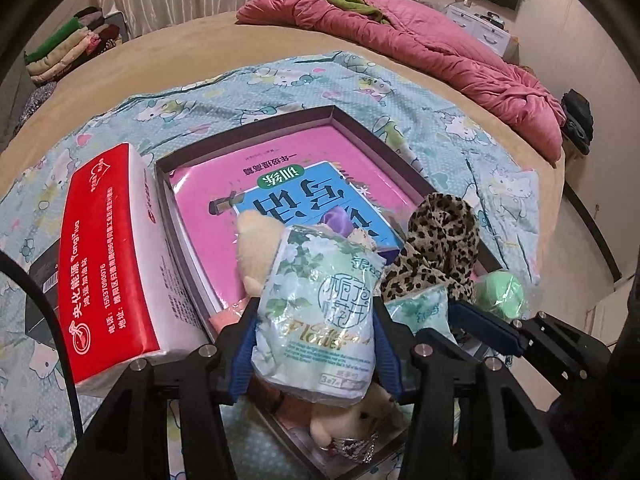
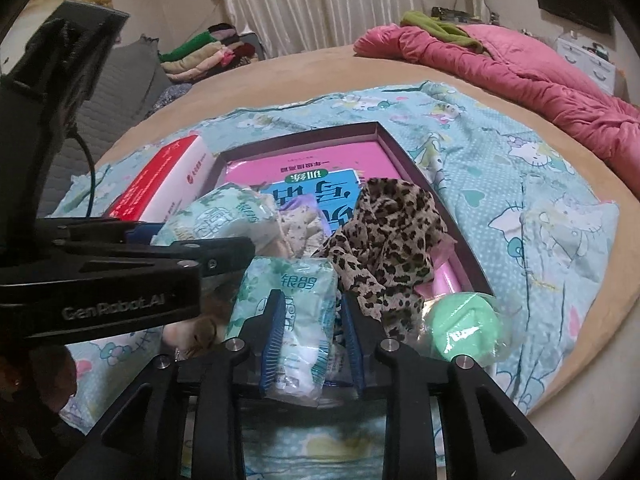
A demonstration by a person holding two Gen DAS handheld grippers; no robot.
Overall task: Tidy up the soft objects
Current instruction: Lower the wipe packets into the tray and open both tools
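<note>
Your left tool (image 1: 316,344) is clamped on a floral tissue pack (image 1: 320,312), held upright over the near end of the shallow box (image 1: 248,124) on the bed. Your right tool (image 2: 312,344) pinches a second tissue pack (image 2: 288,320), also long axis up. Both look light, squashy and slippery in their film, so grip across the middle.

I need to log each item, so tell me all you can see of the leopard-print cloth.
The leopard-print cloth is thin, soft fabric, tan with black and brown spots, bunched into a crumpled heap. It sits in the near right part of the shallow dark open box, over the pink book. Neither gripper holds it. A green plastic-wrapped ball lies beside it.
</note>
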